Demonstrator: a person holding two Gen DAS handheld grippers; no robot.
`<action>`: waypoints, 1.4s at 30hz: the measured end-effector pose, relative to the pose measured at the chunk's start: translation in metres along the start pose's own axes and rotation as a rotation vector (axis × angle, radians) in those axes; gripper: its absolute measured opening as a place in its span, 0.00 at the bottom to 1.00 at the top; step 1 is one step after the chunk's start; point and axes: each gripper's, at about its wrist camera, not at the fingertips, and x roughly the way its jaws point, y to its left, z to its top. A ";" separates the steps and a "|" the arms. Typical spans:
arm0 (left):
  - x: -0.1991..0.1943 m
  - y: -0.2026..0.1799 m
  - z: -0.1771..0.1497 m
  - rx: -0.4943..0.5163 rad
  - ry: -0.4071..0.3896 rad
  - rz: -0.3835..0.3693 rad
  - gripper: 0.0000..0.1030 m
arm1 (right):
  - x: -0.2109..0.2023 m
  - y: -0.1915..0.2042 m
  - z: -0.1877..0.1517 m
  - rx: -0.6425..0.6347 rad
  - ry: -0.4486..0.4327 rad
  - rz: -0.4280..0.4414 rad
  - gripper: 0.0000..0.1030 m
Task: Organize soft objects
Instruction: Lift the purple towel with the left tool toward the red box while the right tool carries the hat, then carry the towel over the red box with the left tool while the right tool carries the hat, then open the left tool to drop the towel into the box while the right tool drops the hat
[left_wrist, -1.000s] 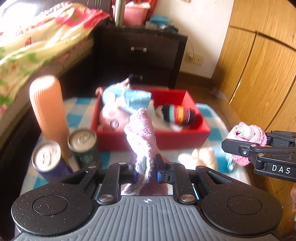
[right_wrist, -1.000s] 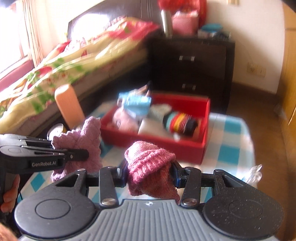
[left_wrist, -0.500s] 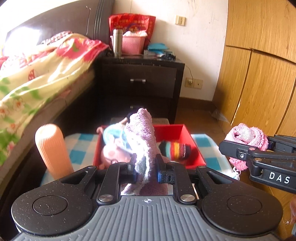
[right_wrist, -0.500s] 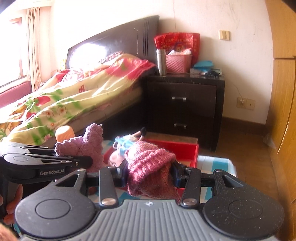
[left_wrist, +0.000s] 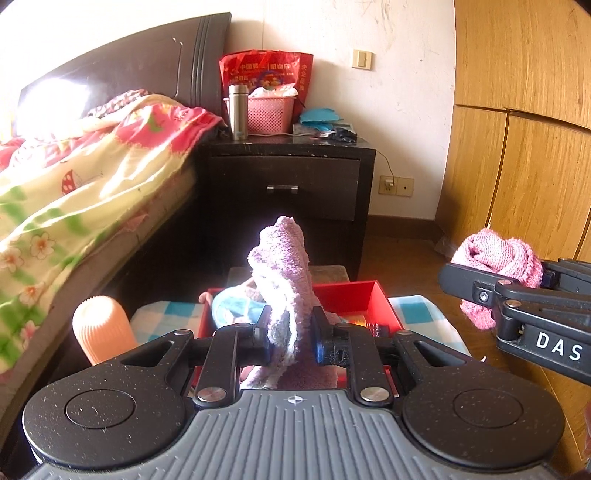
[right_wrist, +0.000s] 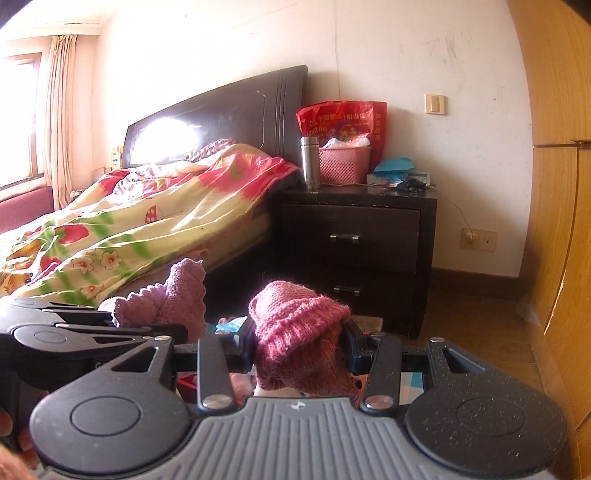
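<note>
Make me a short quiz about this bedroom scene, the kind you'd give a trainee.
1. True or false: the left gripper holds a fuzzy lilac sock.
2. What does the right gripper hold? A) a can B) a pink knitted piece C) nothing
3. What colour is the box on the checked cloth?

Key: 1 true; 2 B; 3 red.

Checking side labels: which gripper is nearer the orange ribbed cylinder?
Left. The left gripper, clamping the lilac sock, sits just right of the orange ribbed cylinder; the right gripper, holding the pink knit piece, is farther right.
</note>
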 end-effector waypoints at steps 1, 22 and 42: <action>0.001 -0.001 0.001 0.002 -0.003 0.005 0.19 | 0.002 0.000 0.001 -0.004 -0.006 -0.005 0.22; 0.036 -0.009 0.013 0.025 0.004 0.039 0.23 | 0.046 -0.013 0.020 0.002 -0.036 -0.040 0.22; 0.135 -0.006 0.000 0.004 0.158 0.040 0.49 | 0.188 -0.070 -0.020 0.160 0.236 -0.010 0.40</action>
